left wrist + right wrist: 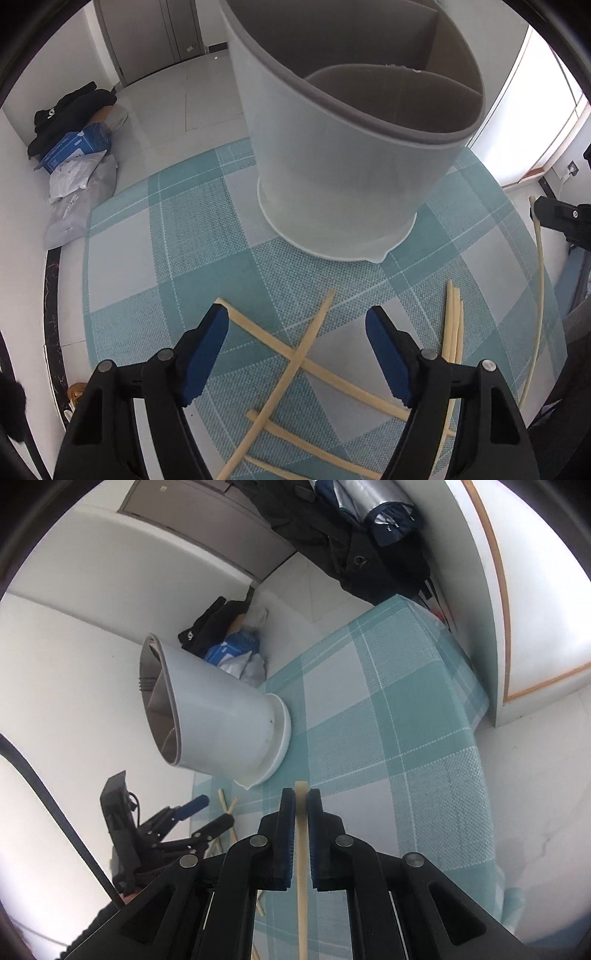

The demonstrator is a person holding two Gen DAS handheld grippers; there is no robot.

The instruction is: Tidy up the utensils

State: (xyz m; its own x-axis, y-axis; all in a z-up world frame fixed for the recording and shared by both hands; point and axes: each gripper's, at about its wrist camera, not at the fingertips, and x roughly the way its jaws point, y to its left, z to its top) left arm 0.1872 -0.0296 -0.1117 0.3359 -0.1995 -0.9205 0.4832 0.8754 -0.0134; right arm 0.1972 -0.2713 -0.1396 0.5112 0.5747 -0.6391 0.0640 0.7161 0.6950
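Under my left gripper the jaws stand wide with nothing between the blue pads, and they point steeply down at the loose chopsticks scattered on the checked teal cloth. Two of those sticks cross in an X right in the gap, one running up-left to down-right, the other up-right to down-left, so neither lies square to the pads; a pair lies nearly straight away from me just beyond the right-hand finger. Past them, further along the pointing line, stands the grey holder, upright on the cloth, its divided compartments looking empty from what I can see.

Moving to the right, my right gripper is clamped on a single chopstick, whose long axis runs along the fingers, tip poking out just ahead of them. From that hand the holder lies ahead and to the left, its open mouth facing away to the left in this rolled view. I judge the right hand is the one to deliver next, and the stick must be tipped end-down over the rim; the left is nearer the pile
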